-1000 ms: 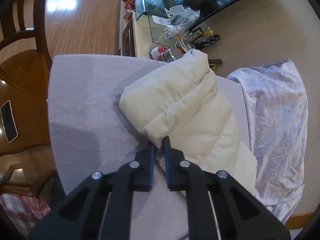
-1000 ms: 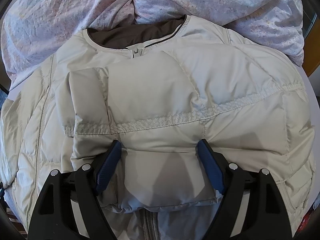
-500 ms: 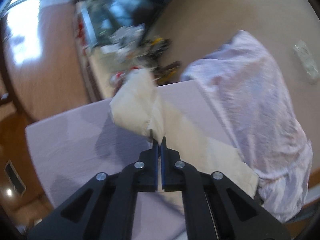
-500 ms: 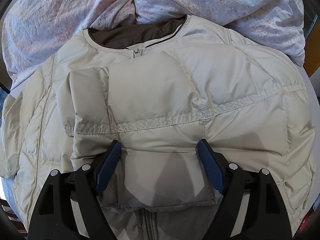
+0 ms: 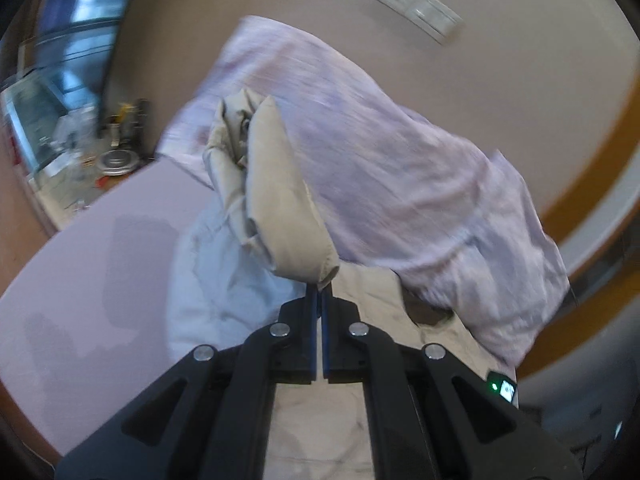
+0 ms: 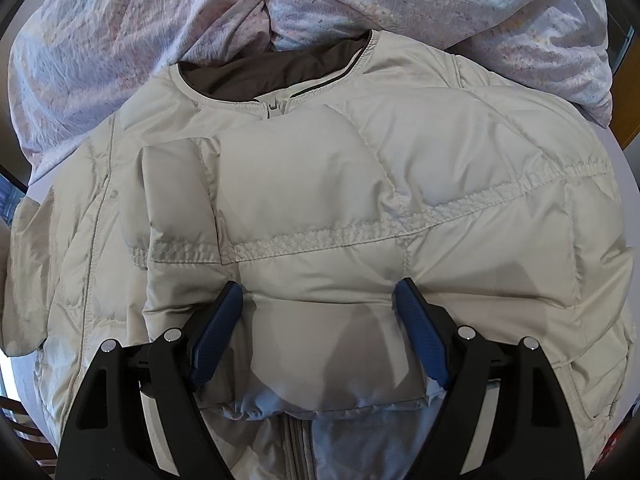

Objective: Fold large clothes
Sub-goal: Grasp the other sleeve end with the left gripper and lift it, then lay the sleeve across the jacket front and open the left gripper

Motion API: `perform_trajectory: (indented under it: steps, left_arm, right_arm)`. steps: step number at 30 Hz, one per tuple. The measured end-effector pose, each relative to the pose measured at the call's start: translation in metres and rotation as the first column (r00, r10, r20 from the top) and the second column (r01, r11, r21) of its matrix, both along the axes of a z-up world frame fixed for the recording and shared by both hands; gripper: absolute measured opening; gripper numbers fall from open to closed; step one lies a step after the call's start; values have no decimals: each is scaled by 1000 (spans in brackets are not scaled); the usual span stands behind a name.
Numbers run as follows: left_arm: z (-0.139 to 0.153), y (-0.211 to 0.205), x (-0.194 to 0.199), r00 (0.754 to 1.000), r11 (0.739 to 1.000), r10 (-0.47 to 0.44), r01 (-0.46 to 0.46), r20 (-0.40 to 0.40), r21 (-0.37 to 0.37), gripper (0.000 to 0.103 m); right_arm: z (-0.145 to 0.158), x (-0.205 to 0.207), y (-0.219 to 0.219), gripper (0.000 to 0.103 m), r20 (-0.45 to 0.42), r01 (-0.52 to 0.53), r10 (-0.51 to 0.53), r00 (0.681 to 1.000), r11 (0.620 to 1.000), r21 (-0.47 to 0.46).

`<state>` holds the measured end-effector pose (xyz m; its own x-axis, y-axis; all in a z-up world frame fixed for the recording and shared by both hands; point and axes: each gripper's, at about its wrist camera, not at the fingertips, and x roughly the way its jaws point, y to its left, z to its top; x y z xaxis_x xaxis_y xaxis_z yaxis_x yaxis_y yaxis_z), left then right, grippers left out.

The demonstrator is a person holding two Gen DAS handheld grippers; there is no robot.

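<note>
A cream quilted puffer jacket (image 6: 320,208) fills most of the right wrist view, lying front-up on a pale lilac table cover (image 5: 100,272) with its brown-lined collar (image 6: 276,70) toward the top of the frame and its zip pull (image 6: 275,109) just below the neckline. One sleeve (image 6: 360,216) is folded across the chest, its cuff end lying at centre left. Above the collar, across the whole upper edge of that view, a crumpled lilac print sheet (image 6: 400,4) is heaped against the jacket's shoulders.

In the left wrist view, which is blurred, the same sheet (image 5: 400,168) runs from upper centre to the right edge, with a beige wall behind it and a white switch plate (image 5: 416,8) at upper right. The jacket's body (image 5: 320,420) shows at bottom centre, behind the gripper's black frame, and its pale lining (image 5: 224,276) shows at centre left.

The jacket's other sleeve (image 5: 276,200) stands lifted in the middle of the left wrist view, bunched and hanging off the table cover. The left gripper (image 5: 319,292) is clenched on the end of that sleeve, its jaws pressed together with a pinch of fabric between the tips.

The right gripper (image 6: 320,300) sits at lower centre of its view, jaws spread wide, its blue pads (image 6: 218,336) resting on either side of the folded sleeve near the jacket's middle; they straddle the padding, and whether they press into it I cannot tell.

At far left of the left wrist view a cluttered low cabinet (image 5: 80,152) is a blur.
</note>
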<state>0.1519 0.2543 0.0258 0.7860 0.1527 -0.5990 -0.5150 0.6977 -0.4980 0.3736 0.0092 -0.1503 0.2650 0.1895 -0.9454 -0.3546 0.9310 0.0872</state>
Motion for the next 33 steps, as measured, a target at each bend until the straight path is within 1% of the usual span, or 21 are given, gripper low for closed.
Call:
perform_trajectory:
  steps: [6, 9, 12, 16, 19, 25, 33]
  left_arm:
    - [-9, -44, 40, 991, 992, -127, 127, -43, 11, 1]
    - [-13, -60, 52, 983, 984, -176, 177, -61, 9, 1]
    - [-17, -73, 55, 974, 976, -216, 217, -74, 11, 1]
    - [-20, -97, 67, 957, 960, -279, 281, -85, 16, 1]
    - [-23, -117, 78, 940, 943, -329, 332, -92, 15, 1]
    - [-33, -162, 101, 893, 899, -437, 439, -112, -6, 1]
    - [-52, -211, 126, 837, 849, -527, 527, -147, -44, 1]
  right_arm:
    - [3, -1, -5, 81, -8, -1, 1, 1000, 1000, 21]
    - [5, -3, -10, 81, -11, -2, 3, 1000, 999, 32]
    - [8, -5, -12, 81, -13, -9, 9, 1000, 999, 40]
    - [12, -10, -19, 81, -7, -12, 12, 1000, 999, 50]
    - [16, -12, -28, 81, 0, -12, 12, 1000, 998, 61]
    - [26, -15, -54, 81, 27, 6, -8, 1000, 997, 80]
    - [42, -21, -98, 81, 95, 67, -72, 993, 996, 61]
